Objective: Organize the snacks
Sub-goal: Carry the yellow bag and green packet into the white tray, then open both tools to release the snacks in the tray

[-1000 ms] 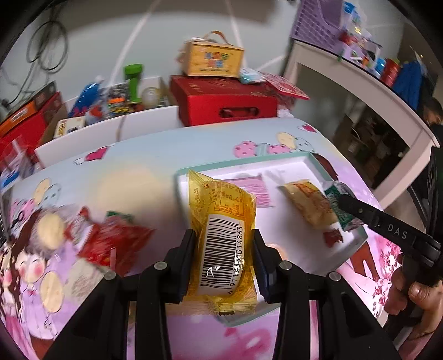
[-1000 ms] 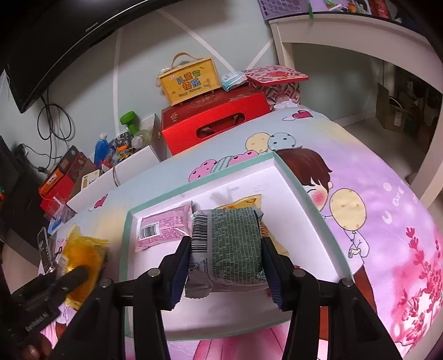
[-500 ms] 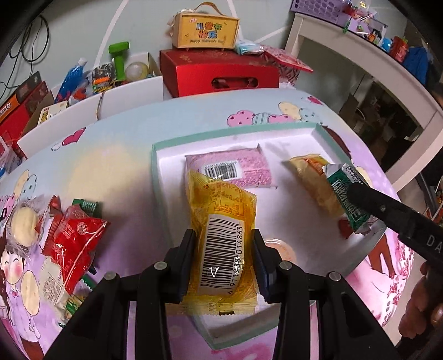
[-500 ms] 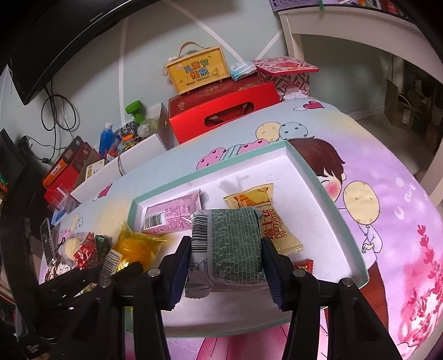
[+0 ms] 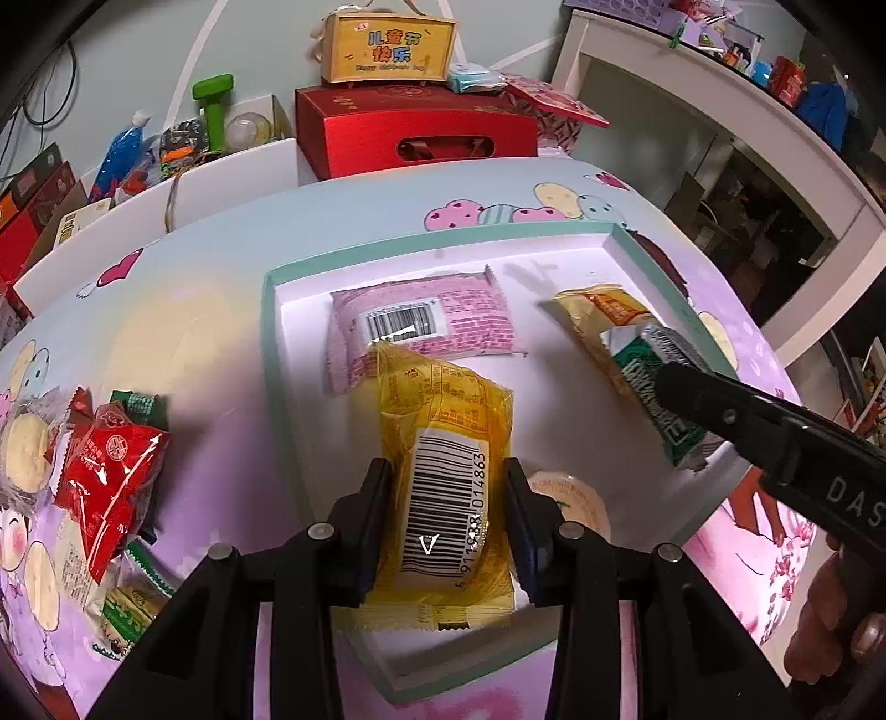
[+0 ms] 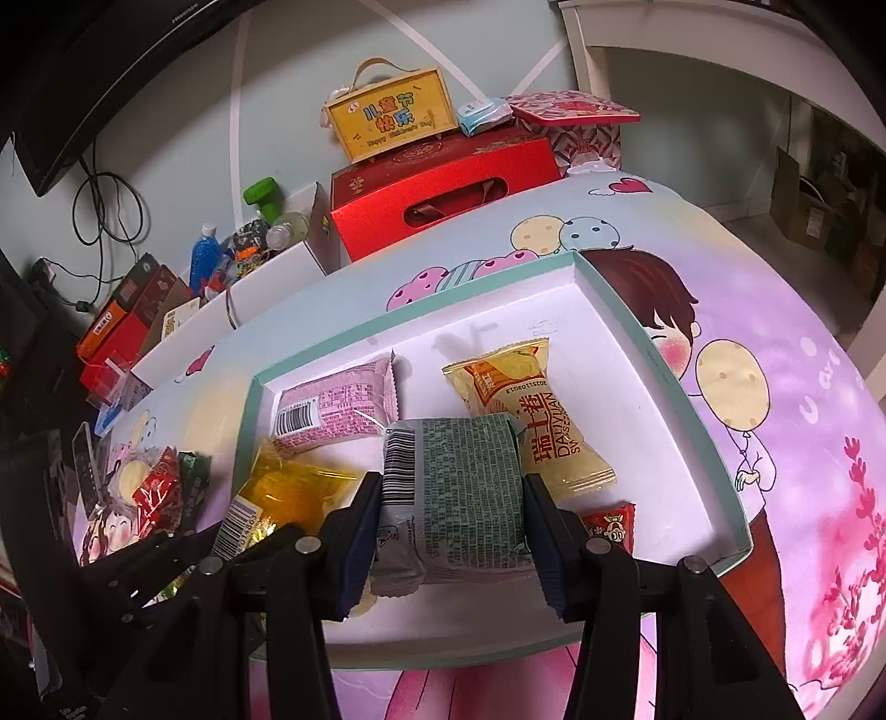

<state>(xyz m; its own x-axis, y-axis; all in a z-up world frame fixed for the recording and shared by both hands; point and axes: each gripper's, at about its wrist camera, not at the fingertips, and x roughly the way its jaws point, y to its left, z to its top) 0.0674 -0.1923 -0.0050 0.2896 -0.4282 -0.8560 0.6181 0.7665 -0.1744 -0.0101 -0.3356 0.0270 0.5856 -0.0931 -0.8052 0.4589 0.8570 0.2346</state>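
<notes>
My left gripper [image 5: 446, 526] is shut on a yellow snack packet [image 5: 443, 437] with a barcode label, held low over the left half of the white tray [image 5: 271, 332]. My right gripper [image 6: 451, 529] is shut on a grey-green packet [image 6: 454, 487], held over the tray's front middle. On the tray floor lie a pink packet [image 5: 421, 327], a yellow swiss-roll packet [image 6: 531, 415], a small red packet [image 6: 609, 523] and a round jelly cup [image 5: 570, 495]. In the right wrist view the yellow packet [image 6: 288, 493] and left gripper show at lower left.
A heap of loose snacks, with a red packet [image 5: 108, 471] on top, lies on the cartoon tablecloth left of the tray. Beyond the table's far edge stand a red gift box [image 5: 415, 138], a yellow gift box [image 5: 387, 47] and a white bin of clutter [image 5: 166, 183]. A hand [image 5: 830, 626] holds the right gripper.
The left gripper has carried the yellow packet rightward and down, from the tray's left edge to over its floor. The right gripper has stayed where it was with the grey-green packet.
</notes>
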